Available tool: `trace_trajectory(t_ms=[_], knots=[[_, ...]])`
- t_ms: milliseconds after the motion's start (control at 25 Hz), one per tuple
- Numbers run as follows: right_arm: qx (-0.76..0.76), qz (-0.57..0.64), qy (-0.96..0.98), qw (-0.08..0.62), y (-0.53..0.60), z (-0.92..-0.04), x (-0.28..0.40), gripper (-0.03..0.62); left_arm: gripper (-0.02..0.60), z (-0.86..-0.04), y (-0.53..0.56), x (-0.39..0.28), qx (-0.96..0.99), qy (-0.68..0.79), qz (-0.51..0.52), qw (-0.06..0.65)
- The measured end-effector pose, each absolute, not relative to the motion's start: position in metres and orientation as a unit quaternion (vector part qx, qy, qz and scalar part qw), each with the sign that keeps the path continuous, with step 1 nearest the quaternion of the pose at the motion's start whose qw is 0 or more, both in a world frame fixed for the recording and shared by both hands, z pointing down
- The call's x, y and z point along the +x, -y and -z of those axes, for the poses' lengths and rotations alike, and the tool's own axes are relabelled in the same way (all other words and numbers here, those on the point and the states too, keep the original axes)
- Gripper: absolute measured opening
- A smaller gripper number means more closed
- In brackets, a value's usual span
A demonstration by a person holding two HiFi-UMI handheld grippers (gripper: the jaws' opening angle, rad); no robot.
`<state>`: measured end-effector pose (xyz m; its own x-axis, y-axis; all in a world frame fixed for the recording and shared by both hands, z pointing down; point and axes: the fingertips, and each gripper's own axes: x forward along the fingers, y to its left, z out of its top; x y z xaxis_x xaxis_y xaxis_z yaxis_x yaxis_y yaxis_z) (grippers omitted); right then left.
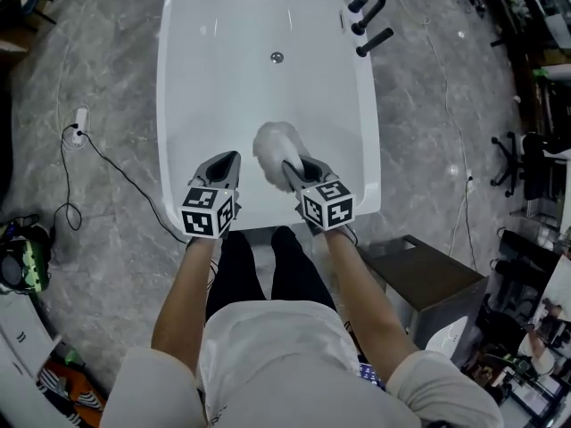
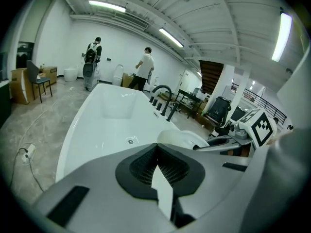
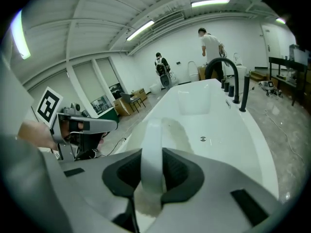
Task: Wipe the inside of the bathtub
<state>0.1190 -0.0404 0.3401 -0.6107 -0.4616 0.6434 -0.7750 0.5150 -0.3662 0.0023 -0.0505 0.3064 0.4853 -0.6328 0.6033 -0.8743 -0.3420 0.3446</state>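
Note:
The white bathtub (image 1: 178, 105) runs away from me, its drain (image 1: 277, 57) in the far half. A white fluffy wiper (image 1: 273, 143) hangs over the near part of the tub's inside. My right gripper (image 1: 291, 168) is shut on its white handle (image 3: 151, 149), with the fluffy head (image 3: 171, 130) beyond the jaws. My left gripper (image 1: 232, 158) hovers just left of the wiper over the near rim, jaws shut with nothing seen in them. In the left gripper view, the left gripper (image 2: 156, 152) points along the tub, and the wiper (image 2: 182, 139) shows to its right.
A black faucet (image 1: 359, 9) stands on the tub's far right rim. On the marble floor, a cable and power strip (image 1: 79, 119) lie to the left and a dark box (image 1: 426, 276) sits near right. Two people (image 2: 145, 67) stand far beyond the tub.

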Motion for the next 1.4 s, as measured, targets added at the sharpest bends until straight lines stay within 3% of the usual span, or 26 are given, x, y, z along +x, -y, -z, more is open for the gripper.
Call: trace_trajectory(t_ms=[760,1400], knots=[[0.408,-0.245,0.868,0.138,0.039,-0.172,0.153,0.095,0.006,-0.148,0.042,0.01,0.837,0.475,-0.126,0.24],[0.435,-0.183,0.879,0.068,0.025,-0.074,0.17,0.095,0.006,-0.069,0.024,0.008,0.863,0.468,-0.088,0.169]])
